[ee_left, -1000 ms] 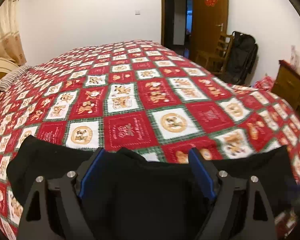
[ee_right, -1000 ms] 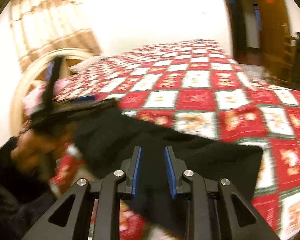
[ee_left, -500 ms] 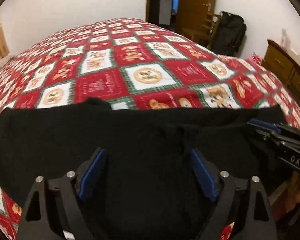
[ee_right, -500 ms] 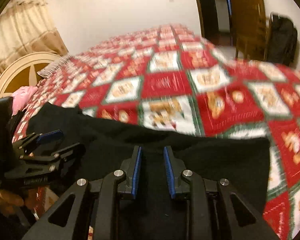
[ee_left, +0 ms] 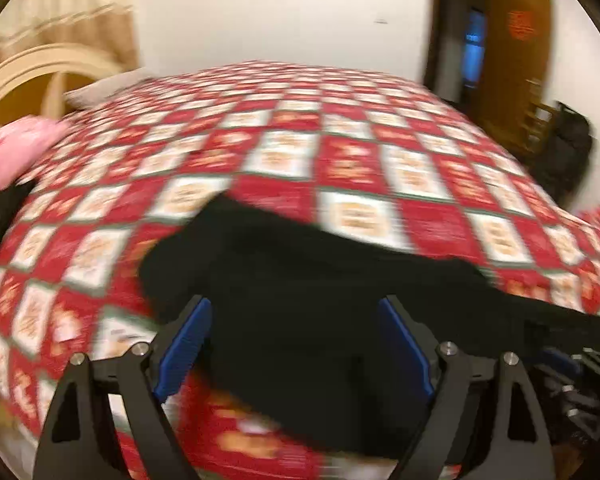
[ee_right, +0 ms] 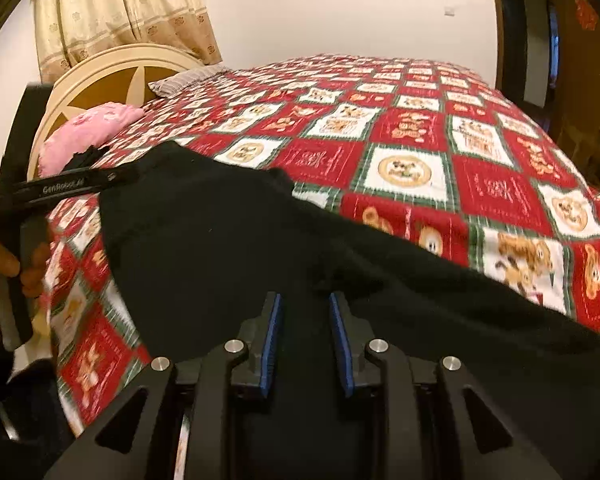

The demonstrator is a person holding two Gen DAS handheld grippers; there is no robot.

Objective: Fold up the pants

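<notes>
Warm, yellowish indoor light fills both views, brightest on the white wall (ee_left: 284,8), which is nearly blown out at the top. The left wrist view is heavily motion-blurred: the quilt (ee_left: 340,152) pattern smears and the door (ee_left: 516,52) is soft. The right wrist view is sharper, with quilt squares legible, though its lower left corner blurs. The black pants (ee_right: 228,240) swallow light, showing almost no fold detail. Fisheye distortion bulges the bed and bends the curtain (ee_right: 120,12), and dark vignette rims the corners of both views
</notes>
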